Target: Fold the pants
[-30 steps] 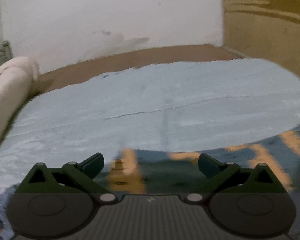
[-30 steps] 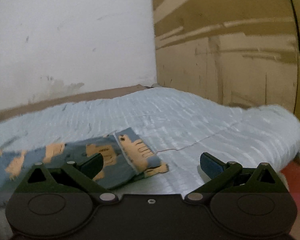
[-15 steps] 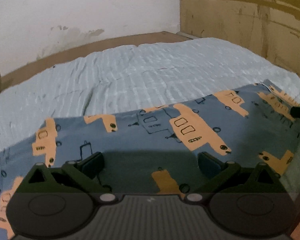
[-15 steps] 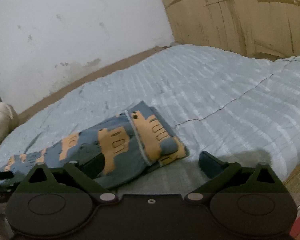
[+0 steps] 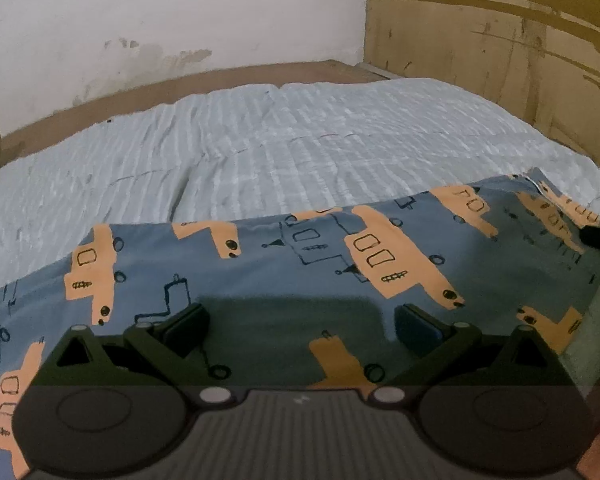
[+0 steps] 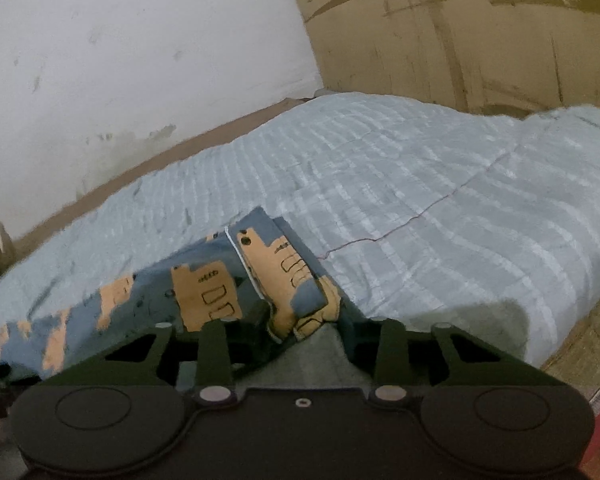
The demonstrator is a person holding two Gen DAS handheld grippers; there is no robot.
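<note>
Once swung down from the bare bed (image 5: 300, 140) to the pants (image 5: 284, 272) lying flat along its near edge, held the left claw (image 5: 300, 320) spread apart above the leg and pinched the right claw (image 6: 304, 318) onto the hemmed end, likely starting the fold.

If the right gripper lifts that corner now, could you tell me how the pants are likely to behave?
The pants look like thin, soft cloth lying flat on the quilt, so they would probably drape limply. The right gripper pinches only the layered corner, so loose layers may slide apart.
</note>
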